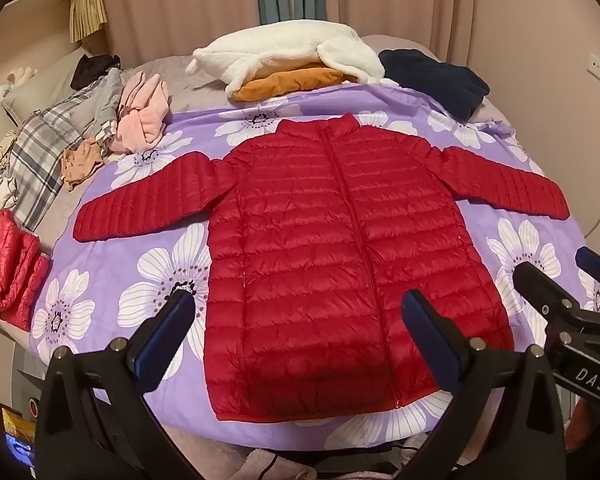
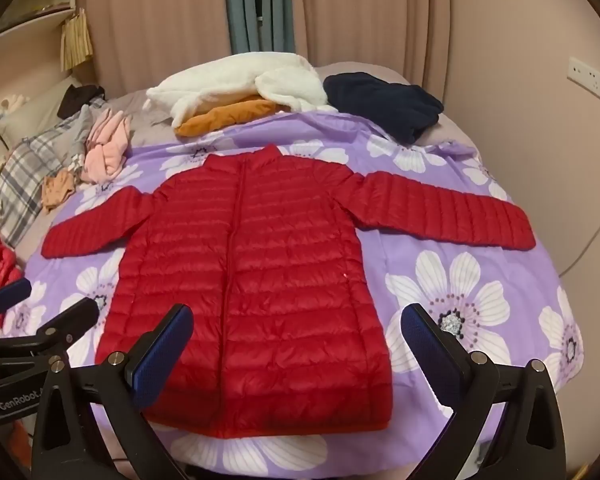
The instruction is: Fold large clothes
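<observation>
Hand-held grippers above flat red jacket

A red quilted puffer jacket lies flat — sleeves spread, zipped — on a purple floral sheet; the left gripper hovers above, jaws apart.

Both views are lit warmly and evenly from overhead. Soft sheen is seen on the jacket. Strong fisheye bending and dark vignetting are shown at the edges. Corner detail is blurred, perhaps by the lens.
</observation>
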Available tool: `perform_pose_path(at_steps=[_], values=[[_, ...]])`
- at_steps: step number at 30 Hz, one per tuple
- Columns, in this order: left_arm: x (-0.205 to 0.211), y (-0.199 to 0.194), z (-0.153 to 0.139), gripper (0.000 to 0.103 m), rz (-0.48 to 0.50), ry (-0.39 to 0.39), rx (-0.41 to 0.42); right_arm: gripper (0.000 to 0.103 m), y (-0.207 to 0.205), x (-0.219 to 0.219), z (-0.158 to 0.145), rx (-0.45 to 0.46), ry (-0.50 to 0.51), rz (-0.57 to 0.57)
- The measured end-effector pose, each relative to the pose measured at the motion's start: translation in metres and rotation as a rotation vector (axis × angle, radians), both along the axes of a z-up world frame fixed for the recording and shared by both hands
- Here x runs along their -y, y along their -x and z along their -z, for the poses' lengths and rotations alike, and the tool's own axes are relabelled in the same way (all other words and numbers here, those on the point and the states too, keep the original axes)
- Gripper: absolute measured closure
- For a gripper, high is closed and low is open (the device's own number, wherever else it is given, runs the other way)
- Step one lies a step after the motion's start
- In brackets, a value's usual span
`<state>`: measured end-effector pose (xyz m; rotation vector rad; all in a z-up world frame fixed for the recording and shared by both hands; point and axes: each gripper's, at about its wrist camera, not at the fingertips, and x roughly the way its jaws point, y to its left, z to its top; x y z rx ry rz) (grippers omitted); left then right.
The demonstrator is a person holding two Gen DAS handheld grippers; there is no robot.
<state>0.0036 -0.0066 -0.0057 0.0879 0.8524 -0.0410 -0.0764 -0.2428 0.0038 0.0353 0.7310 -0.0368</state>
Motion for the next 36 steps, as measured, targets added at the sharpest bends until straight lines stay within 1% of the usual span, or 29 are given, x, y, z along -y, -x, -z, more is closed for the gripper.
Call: perform_pose_path(at_steps=[1,15,36], values=[[-0.0061,-0.0004,-0.0023,0.000,0.003,0.008,0.000,0.001,-0.0003,0.0000,0.0003,0.000,-0.001,-0.001],[-0.0072,-0.0011,-0.0021,0.000,-0.002,0.008,-0.002,0.001,-0.0006,-0.0009,0.0012,-0.001,0.001,-0.001],[-0.0116,0.0015,0.0050,0.000,-0.003,0.009,-0.005,0.001,-0.0019,-0.0019,0.0037,-0.006,0.002,-0.001]])
